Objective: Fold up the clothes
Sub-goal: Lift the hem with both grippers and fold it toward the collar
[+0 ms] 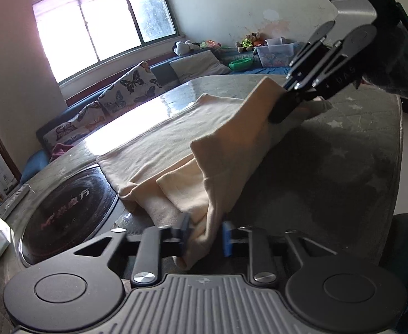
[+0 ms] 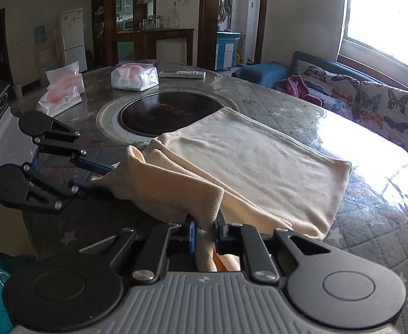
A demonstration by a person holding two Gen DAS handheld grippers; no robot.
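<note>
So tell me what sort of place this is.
Most likely a home's living and dining room: a sofa with butterfly cushions under the window, a white fridge at the back, and a round table with a built-in cooktop.

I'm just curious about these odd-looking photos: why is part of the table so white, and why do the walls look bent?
Left wrist view: the window is blown out, and its glare whitens the table behind the cloth; the fisheye lens bows the walls. Right wrist view: the same glare whitens the table's far right edge, door frames curve, and the cloth stays sharp.
</note>
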